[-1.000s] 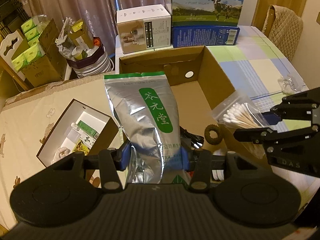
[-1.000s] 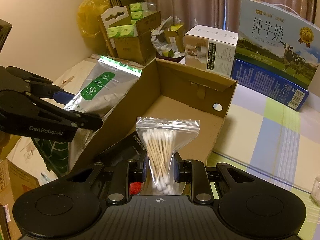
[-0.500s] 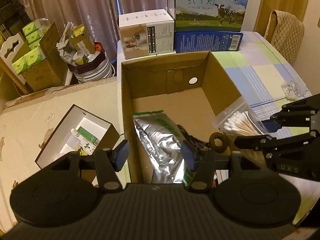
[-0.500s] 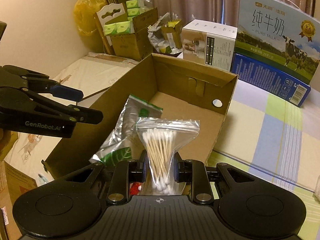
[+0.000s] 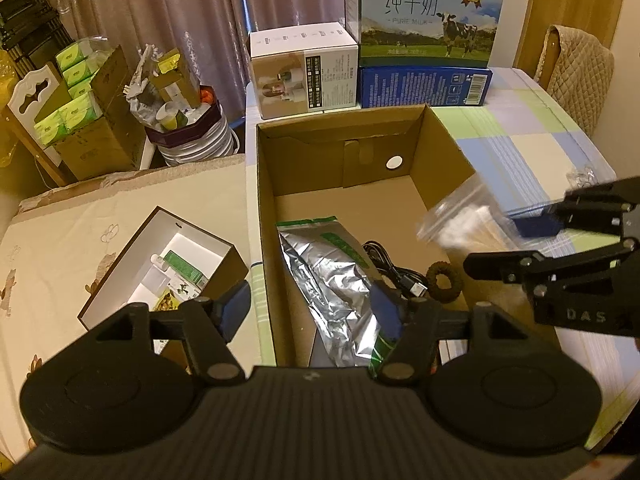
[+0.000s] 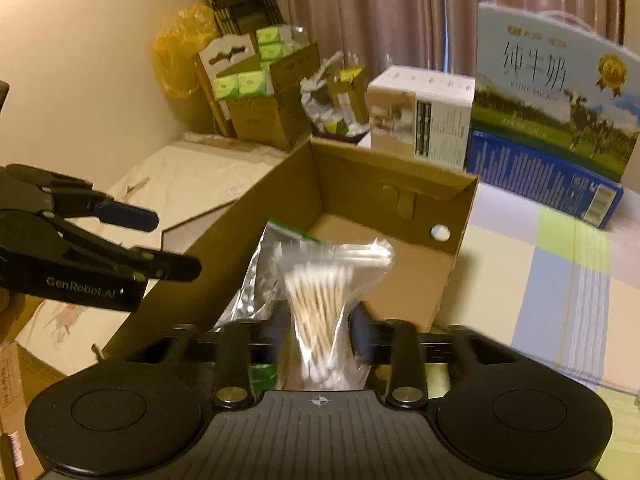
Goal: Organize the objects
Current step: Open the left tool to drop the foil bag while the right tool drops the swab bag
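An open cardboard box (image 5: 440,148) (image 6: 400,188) stands on the table. A silver foil pouch (image 5: 332,276) (image 6: 256,280) lies flat inside it, beside a black cable (image 5: 396,272) and a dark hair tie (image 5: 444,280). My left gripper (image 5: 312,304) is open and empty above the box's near left wall. My right gripper (image 6: 320,332) is shut on a clear zip bag of cotton swabs (image 6: 320,300), held over the box's right side; the bag shows blurred in the left wrist view (image 5: 464,228).
A small open white-lined box (image 5: 168,264) of small items sits left of the cardboard box. A white carton (image 5: 304,76) and milk cartons (image 5: 428,32) stand behind it. Tissue packs (image 5: 76,96) and a cluttered bin (image 5: 184,120) are at far left. A chair (image 5: 576,72) stands at right.
My left gripper let go of the foil pouch, which dropped flat into the box, and stayed open. My right gripper moved the cotton swab bag left over the box.
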{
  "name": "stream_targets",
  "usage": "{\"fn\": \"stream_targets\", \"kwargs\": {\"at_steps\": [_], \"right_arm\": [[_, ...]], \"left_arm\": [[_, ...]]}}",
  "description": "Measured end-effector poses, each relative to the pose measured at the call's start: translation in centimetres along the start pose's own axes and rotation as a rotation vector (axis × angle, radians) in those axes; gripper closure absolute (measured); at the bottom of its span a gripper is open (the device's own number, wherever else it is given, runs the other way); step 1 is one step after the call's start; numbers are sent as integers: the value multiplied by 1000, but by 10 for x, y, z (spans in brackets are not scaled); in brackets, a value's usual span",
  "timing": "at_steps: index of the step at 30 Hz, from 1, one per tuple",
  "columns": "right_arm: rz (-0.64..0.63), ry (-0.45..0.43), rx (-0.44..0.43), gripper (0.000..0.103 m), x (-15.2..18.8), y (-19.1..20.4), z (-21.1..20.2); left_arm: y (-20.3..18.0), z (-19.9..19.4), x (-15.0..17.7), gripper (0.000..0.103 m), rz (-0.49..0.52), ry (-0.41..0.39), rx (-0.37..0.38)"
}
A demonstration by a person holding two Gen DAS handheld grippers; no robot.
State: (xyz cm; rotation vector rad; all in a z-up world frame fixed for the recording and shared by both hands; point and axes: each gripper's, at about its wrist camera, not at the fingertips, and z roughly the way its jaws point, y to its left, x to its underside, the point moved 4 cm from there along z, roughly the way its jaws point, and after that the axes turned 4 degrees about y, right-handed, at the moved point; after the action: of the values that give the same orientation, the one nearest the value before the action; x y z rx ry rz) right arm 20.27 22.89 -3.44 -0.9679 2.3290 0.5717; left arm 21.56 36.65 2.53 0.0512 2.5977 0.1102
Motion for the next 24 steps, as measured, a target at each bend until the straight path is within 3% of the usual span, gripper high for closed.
{"fn": "stream_targets", "kwargs": {"at_steps": [14,24], "right_arm": [[18,15,8,50,4,-6,-4],[22,14,24,50,11,-6,-20]], "left_arm": [[-3,-1,5,39,3,10,-3],[-11,-18,10,29,0,-4,-14]]}}
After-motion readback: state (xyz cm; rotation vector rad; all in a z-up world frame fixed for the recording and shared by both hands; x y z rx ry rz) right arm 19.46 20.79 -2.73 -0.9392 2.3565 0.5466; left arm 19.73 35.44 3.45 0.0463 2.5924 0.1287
